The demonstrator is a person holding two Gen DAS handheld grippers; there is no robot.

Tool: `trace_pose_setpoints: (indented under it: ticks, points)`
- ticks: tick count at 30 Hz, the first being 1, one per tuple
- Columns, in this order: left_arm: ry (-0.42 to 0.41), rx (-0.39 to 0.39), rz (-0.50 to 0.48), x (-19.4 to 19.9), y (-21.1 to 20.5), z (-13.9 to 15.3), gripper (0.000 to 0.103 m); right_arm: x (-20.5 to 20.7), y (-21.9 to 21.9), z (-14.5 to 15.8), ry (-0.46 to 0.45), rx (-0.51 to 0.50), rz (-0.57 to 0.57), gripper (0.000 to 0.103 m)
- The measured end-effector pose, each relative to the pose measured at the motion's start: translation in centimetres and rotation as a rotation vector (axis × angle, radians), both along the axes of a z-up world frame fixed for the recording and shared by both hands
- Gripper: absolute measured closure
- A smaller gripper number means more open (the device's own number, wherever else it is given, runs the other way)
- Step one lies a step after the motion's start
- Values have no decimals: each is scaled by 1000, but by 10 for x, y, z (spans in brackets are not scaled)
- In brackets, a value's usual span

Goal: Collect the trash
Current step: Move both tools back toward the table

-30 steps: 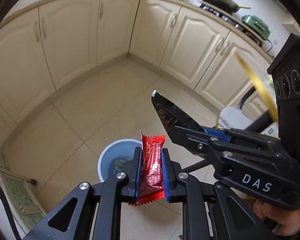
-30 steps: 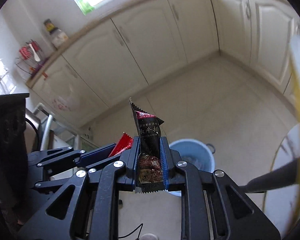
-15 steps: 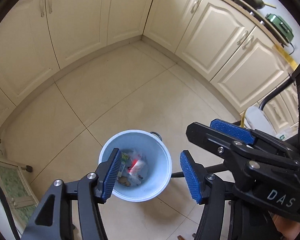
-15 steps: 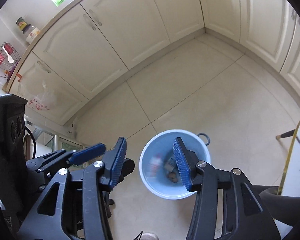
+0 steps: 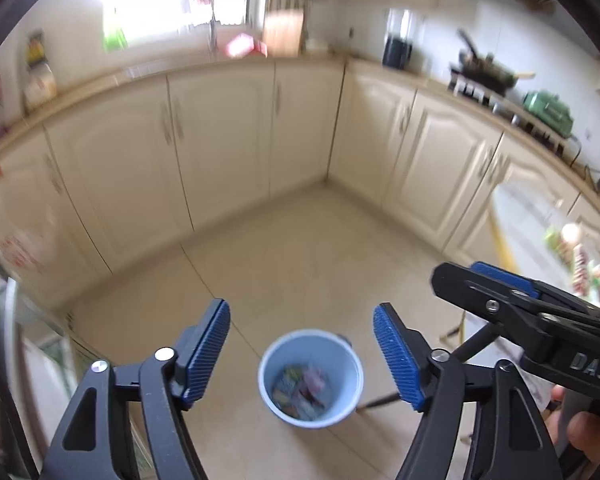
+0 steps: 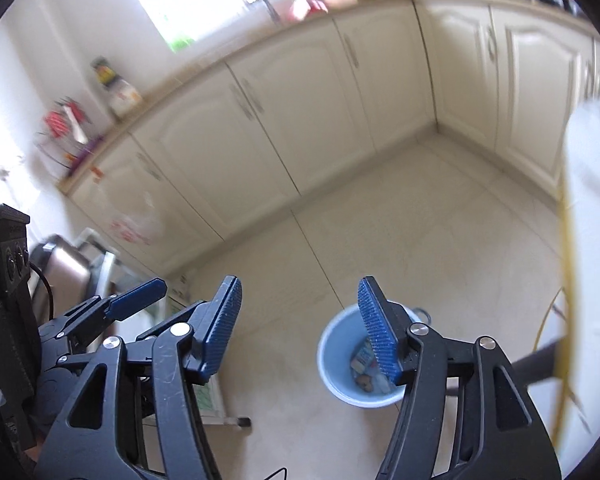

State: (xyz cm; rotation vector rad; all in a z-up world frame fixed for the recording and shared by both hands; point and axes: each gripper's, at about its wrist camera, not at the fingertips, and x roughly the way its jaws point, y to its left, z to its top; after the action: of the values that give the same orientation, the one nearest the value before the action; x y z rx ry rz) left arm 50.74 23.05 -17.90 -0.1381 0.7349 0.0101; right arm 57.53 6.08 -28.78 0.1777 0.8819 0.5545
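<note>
A: Moved since a second ago: both wrappers gone from the jaws. Red packet was clamped in left hand-held gripper (image 5: 302,338), black packet in right hand-held gripper (image 6: 298,316). Now both released, jaws just been opening, nothing between the blue pads (image 5: 396,354).

B: Trash location?

A: Down in the light blue bucket (image 5: 342,344) on the tiled floor (image 5: 300,248). Bucket upright, round, open top. Inside: heap of mixed wrappers (image 5: 300,390) on the bottom, pinkish, yellow and green bits. Too blurred to pick out the red or the black packet separately.

B: Right wrist view?

A: Same bucket (image 6: 332,354), partly hidden behind the right pad of the right hand-held gripper. Wrappers (image 6: 364,360) visible at the bottom, one bluish-white, something brown beside it. Nothing hanging over the rim.

B: Gripper positions relative to bucket?

A: Both well above it, pointing down and forward. From left wrist, bucket framed between the open pads. From right wrist, bucket off toward the right finger. Left unit visible at left edge of the right view, right unit at right edge of the left view, side by side, apart.

B: Anything else holding stuff?

A: White round table edge (image 6: 592,200) at right, yellow rim; blurred items on it in left view, unidentifiable. Bench (image 5: 480,92) along the cream cabinets (image 5: 220,152): pan on the stove (image 5: 488,70), green appliance (image 5: 548,108), dark jug (image 5: 398,50). Contents not readable.
</note>
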Motion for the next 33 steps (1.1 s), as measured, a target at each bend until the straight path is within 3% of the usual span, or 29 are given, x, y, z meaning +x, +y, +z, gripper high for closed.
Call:
trace_pose_setpoints:
  ticks: [4,8,10,11,15,23,33]
  points:
    - [-144,65,23,-50,-32,58,14,-59,-19,74,-169,-9,-31,26]
    - [-271,90,16,-100,-68,102,7,-124,-56,139,-331,-54,-109,11]
    - [-317,110,17,-126,-84,113,1,-153,-75,164,-392,-69,-160,8]
    - [-343,114,9,-138,-93,121,1,-168,-83,177,-418,-78,-184,1]
    - [-429,104,-10,-185,-133,140,1,-228,-108,221,-526,-128,-274,0]
    - [-559,94,-46,-308,-159,128,1,-324,-141,279,-656,-196,-410,0]
    - [-665,99,-74,-458,-158,87,1,-396,-170,307,-737,-226,-506,0]
